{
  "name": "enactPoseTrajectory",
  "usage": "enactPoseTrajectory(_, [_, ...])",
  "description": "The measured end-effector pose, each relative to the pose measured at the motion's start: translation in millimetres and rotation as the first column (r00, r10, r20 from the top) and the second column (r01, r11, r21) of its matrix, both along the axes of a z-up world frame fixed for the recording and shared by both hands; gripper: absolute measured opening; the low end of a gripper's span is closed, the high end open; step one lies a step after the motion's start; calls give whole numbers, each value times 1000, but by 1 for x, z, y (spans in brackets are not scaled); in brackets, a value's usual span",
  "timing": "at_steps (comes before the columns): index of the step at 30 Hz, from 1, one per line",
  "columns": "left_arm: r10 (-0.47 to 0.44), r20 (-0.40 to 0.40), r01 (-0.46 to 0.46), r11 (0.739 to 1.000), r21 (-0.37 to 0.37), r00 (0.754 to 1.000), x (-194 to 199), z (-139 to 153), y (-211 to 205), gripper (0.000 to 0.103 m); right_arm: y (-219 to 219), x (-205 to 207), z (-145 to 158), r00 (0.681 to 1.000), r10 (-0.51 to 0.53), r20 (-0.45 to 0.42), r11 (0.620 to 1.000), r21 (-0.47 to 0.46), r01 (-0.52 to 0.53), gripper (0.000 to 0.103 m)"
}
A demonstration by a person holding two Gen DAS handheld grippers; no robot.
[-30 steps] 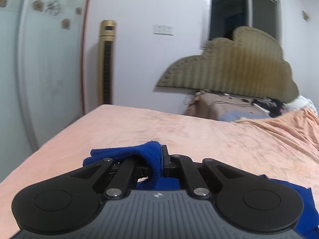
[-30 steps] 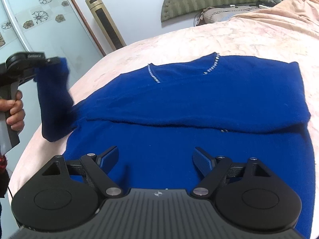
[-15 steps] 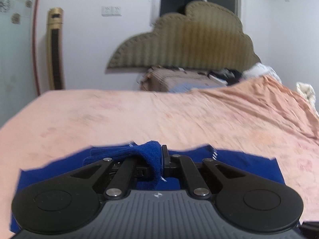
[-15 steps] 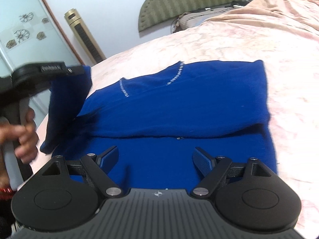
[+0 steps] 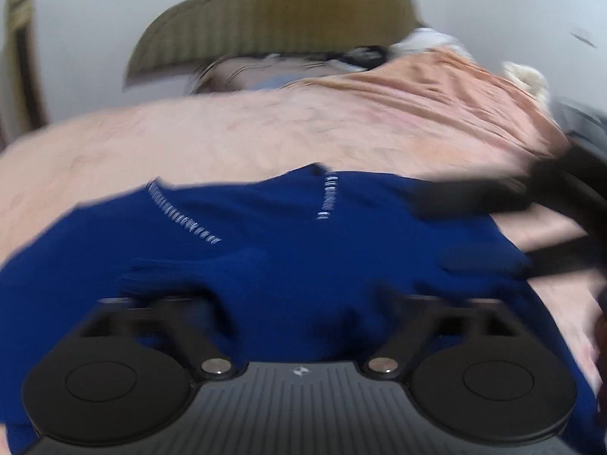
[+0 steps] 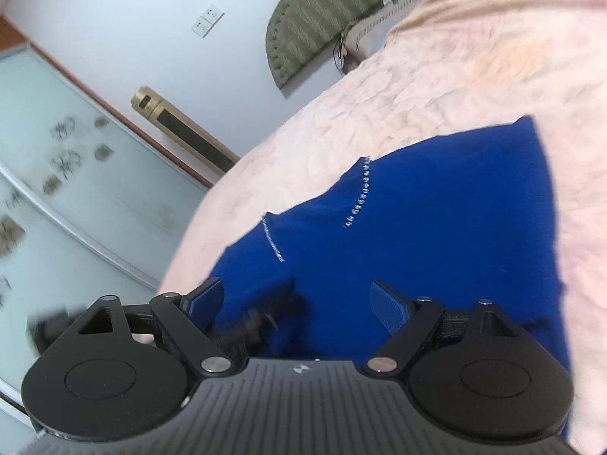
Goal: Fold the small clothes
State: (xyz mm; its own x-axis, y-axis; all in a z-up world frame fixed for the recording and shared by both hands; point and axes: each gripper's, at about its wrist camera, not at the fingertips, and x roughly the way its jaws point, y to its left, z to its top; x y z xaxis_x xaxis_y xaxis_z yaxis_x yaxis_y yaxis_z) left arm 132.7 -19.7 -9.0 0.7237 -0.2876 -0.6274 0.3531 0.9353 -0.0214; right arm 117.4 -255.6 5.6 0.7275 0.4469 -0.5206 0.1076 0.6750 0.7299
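Left claw spread apart over the blue sweater, a loose fold of cloth bunched between the fingers. Right claw likewise apart, hovering above the same sweater. Sweater flat on the pink bed, beaded neckline toward the headboard.

Motion blur smears my left view; my left fingers are hidden against the blue sweater, whose lower part runs off-frame.
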Motion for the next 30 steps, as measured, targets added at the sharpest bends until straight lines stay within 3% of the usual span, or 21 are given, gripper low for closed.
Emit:
enactPoseTrajectory(2, [-89, 119, 78, 993, 91, 989, -21, 2, -11, 100, 0, 8, -4, 1000, -5, -12, 1000, 4, 5, 87])
enactPoseTrajectory(4, [-184, 175, 139, 961, 240, 967, -38, 1, -25, 100, -1, 12, -7, 1000, -10, -21, 1000, 7, 10, 87])
enactPoseTrajectory(6, [-231, 222, 150, 933, 328, 947, -57, -2, -28, 100, 0, 12, -8, 1000, 1, -23, 1000, 14, 0, 87])
enactPoseTrajectory(8, [-259, 233, 170, 924, 343, 937, -71, -3, -21, 100, 5, 13, -7, 1000, 24, -18, 1000, -5, -24, 87])
enactPoseTrajectory(11, [-259, 227, 182, 933, 312, 939, -81, -1, -9, 100, 18, 17, -8, 998, 64, -21, 997, -33, -65, 87])
enactPoseTrajectory(15, [-269, 240, 172, 917, 360, 933, -88, 1, -4, 100, 33, 22, -15, 994, 94, -48, 995, -26, -96, 87])
enactPoseTrajectory(18, [-185, 238, 101, 940, 326, 953, -88, 5, 15, 101, 55, 18, -3, 989, 146, -10, 970, -196, -145, 87])
enactPoseTrajectory(20, [-108, 194, 56, 964, 258, 975, -85, 5, 38, 101, 81, 14, 8, 977, 215, 10, 887, -420, -191, 87])
enactPoseTrajectory(22, [-19, 145, -9, 982, 191, 989, -84, 4, 64, 101, 111, 10, 13, 953, 301, 19, 756, -614, -226, 85])
enactPoseTrajectory(24, [71, 110, -86, 987, 137, 991, -83, 4, 89, 100, 139, 5, 13, 920, 390, 28, 619, -748, -240, 83])
enactPoseTrajectory(25, [114, 101, -125, 985, 120, 988, -84, 5, 99, 100, 148, 4, 13, 905, 424, 31, 577, -779, -244, 80])
enactPoseTrajectory(27, [201, 84, -209, 972, 105, 976, -84, 6, 115, 100, 165, 3, 11, 870, 492, 27, 537, -796, -279, 74])
enactPoseTrajectory(30, [293, 72, -299, 950, 88, 953, -83, 8, 131, 100, 181, 8, 6, 844, 536, 15, 527, -787, -321, 71])
